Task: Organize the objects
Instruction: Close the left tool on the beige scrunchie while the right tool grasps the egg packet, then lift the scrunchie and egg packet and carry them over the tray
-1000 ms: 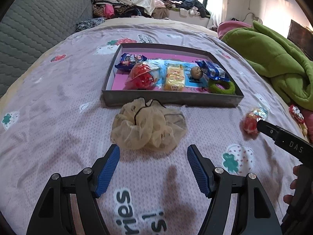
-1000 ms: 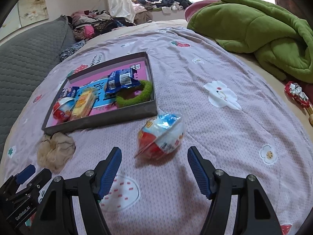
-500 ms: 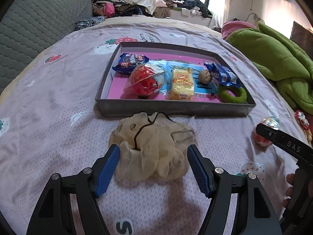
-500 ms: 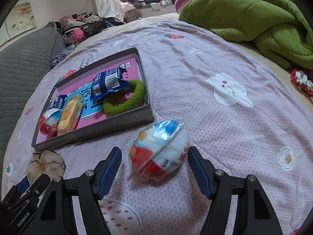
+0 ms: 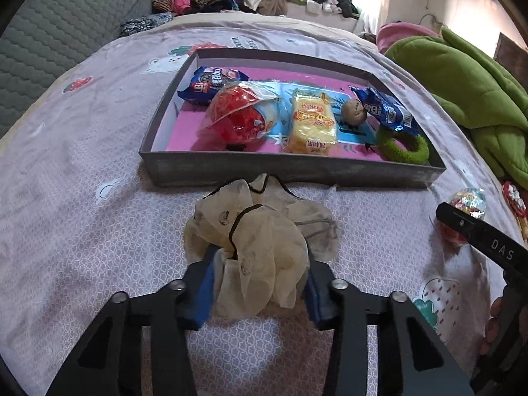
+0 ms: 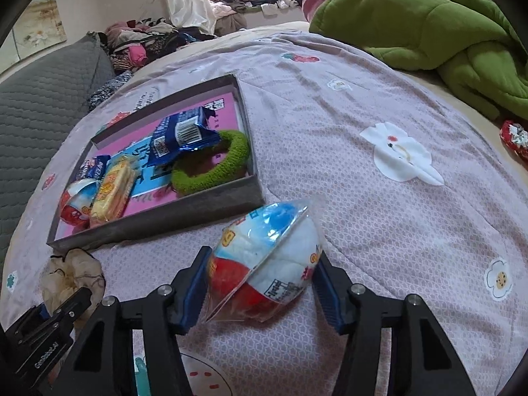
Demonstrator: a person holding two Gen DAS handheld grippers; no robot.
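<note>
On bedspread (image 5: 82, 198) before tray (image 5: 290, 171): scrunchie (image 5: 254, 241) squeezed by closing left gripper (image 5: 257, 293); egg (image 6: 264, 257) pinched by closing right gripper (image 6: 260, 290).

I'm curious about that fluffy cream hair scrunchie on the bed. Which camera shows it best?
The left wrist view: the cream scrunchie fills the middle, between the closing left gripper fingers, in front of the grey tray. The right wrist view shows it only small at the lower left edge, partly hidden behind that gripper.
</note>
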